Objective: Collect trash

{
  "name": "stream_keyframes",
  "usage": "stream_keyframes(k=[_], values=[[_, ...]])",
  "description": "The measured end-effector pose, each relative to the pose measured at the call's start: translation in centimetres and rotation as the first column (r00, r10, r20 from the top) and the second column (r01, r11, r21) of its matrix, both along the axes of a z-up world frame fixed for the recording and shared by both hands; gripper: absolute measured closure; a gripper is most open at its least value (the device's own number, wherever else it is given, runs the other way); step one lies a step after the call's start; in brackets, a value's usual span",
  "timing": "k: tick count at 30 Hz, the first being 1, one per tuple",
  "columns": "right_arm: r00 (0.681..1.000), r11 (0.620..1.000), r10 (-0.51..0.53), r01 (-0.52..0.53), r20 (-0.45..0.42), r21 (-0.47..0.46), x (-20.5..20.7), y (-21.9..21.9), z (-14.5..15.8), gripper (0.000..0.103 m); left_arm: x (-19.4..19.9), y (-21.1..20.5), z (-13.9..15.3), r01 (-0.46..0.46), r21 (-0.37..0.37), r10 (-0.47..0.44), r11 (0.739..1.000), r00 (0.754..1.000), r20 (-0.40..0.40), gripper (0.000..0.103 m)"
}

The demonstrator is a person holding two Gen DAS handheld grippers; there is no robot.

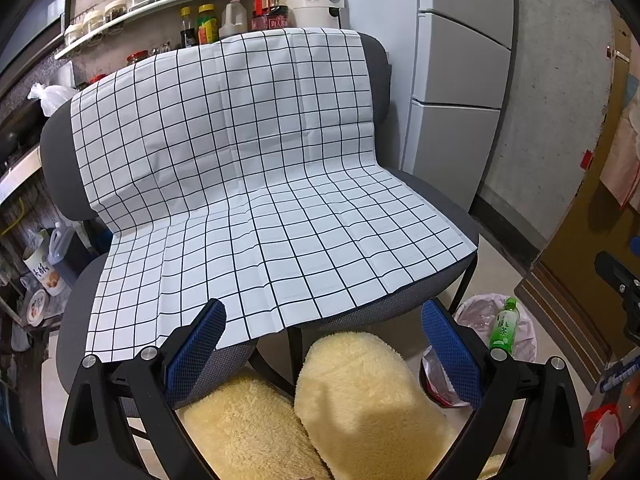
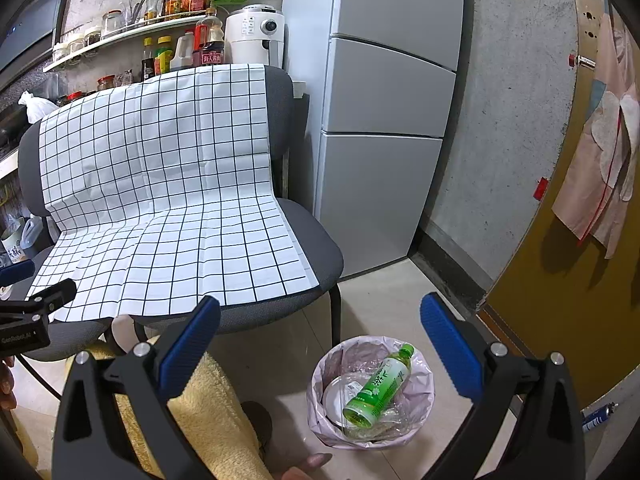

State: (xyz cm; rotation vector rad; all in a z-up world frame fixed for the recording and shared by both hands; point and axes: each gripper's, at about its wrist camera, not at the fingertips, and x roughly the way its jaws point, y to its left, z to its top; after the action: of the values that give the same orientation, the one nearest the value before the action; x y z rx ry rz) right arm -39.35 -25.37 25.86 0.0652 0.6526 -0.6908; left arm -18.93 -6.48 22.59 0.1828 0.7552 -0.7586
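The green plastic tea bottle with a white label (image 2: 378, 390) lies tilted in the small round bin lined with a pale pink plastic bag (image 2: 424, 396), which stands on the tiled floor just beside the front leg of the right-hand grey fabric chair (image 2: 320, 256). Under the bottle, clear plastic wrapping and what looks like a white lid already sit in the bin.

The right tongs (image 2: 320, 344) hang above the bin with the blue pads spread wide and nothing between them. The left tongs (image 1: 324, 344) are equally wide and empty, pointing at the white cloth with a black grid (image 1: 240, 180) draped over the chairs' seats and backs.

That cloth is bare in both views, so the collecting looks essentially done. A blue and white spray can (image 2: 598, 414) lies on the floor by the yellow door; whether it counts as trash I cannot tell.
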Motion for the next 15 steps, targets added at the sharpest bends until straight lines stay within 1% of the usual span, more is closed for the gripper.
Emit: stream_keyframes(k=[5,8,11,13,15], values=[[1.0,1.0,-0.001,0.001,0.0,-0.001,0.0,-0.05,-0.03,0.005,-0.04,-0.16,0.1,-0.001,-0.008,0.001,1.0,1.0,-0.001,0.006],[1.0,1.0,-0.006,0.006,-0.001,0.0,-0.05,-0.16,-0.15,0.005,-0.16,-0.16,0.27,0.012,-0.042,-0.012,0.999,1.0,-0.002,0.006],[1.0,1.0,-0.01,0.01,-0.005,0.005,0.08,-0.5,-0.4,0.005,-0.55,-0.14,0.56,0.019,-0.056,-0.017,0.998,0.999,0.042,0.006],[1.0,1.0,-0.012,0.012,-0.005,0.012,0.22,-0.71,-0.6,0.005,-0.42,-0.33,0.55,0.029,-0.063,-0.027,0.998,0.999,0.035,0.006],[1.0,1.0,-0.011,0.011,-0.006,0.022,0.62,-0.95,-0.9,0.005,0.11,-0.73,0.26,0.034,-0.054,-0.033,0.998,0.999,0.02,0.006]])
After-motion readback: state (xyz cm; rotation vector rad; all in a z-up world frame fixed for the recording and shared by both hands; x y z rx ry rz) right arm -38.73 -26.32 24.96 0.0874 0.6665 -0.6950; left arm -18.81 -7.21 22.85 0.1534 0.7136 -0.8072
